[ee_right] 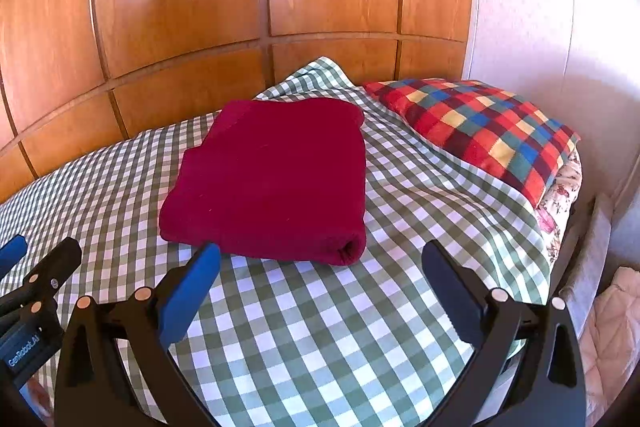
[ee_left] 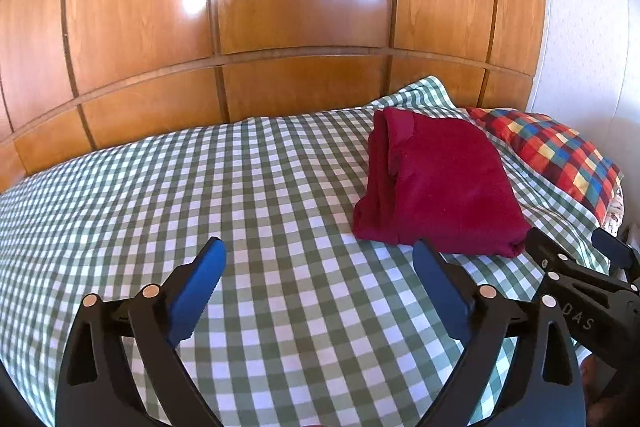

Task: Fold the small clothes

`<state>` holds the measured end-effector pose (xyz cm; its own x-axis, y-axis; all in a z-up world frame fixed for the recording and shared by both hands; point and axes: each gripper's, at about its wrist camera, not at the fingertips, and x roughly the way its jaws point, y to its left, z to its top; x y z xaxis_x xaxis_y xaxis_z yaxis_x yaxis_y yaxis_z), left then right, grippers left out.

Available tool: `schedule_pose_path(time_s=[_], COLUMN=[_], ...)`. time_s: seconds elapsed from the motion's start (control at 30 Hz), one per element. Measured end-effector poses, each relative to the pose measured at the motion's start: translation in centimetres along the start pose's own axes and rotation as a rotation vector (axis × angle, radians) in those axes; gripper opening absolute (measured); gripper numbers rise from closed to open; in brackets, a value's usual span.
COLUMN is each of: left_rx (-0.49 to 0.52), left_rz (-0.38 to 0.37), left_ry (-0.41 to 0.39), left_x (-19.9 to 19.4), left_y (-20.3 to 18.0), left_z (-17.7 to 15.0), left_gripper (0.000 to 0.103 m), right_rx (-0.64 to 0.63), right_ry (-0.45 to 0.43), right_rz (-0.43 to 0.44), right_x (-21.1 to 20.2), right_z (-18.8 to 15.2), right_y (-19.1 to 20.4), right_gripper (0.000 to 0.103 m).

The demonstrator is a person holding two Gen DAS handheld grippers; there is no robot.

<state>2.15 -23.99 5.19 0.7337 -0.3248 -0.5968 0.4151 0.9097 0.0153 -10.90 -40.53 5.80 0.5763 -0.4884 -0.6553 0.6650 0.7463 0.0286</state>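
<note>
Right wrist view: a dark red knit garment [ee_right: 272,179], folded into a neat rectangle, is seen near the bed's [ee_right: 320,327] far right corner. Both grippers [ee_right: 320,267] [ee_left: 318,259] are spread wide, empty; folding appears done.

A: Left gripper [ee_left: 320,267]: black plastic frame, two curved arms with cut-out slots, round pale rivets at the pivots.
B: Fingers [ee_left: 198,291] faced with blue pads, ridged along the inner edge?
A: Confirmed. Same build on right gripper [ee_right: 326,267]: black frame, pale rivets, blue pad on one finger; other finger seen from its black back.
B: Markings?
A: White letters "DAS" on the neighbouring black body in left wrist view; "GenRobot.AI" on a blue-black body at the edge of right wrist view. Small screw heads beside the rivets.
</note>
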Motion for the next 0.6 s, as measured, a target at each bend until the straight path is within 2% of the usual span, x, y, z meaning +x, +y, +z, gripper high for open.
schedule_pose_path(time_s=[0.07,0.6], left_rx=[-0.003,-0.015], left_rz=[0.011,0.01], left_ry=[-0.003,-0.033], left_x=[-0.4,-1.4], left_y=[0.2,0.8], left_z=[-0.1,0.2], left_gripper=[0.099,0.099], right_rx=[-0.006,-0.004], right_ry=[-0.004,-0.015], right_rz=[0.003,-0.008], right_x=[-0.3,-1.2], right_z=[-0.1,-0.5], right_y=[0.2,0.6], right_gripper=[0.1,0.1])
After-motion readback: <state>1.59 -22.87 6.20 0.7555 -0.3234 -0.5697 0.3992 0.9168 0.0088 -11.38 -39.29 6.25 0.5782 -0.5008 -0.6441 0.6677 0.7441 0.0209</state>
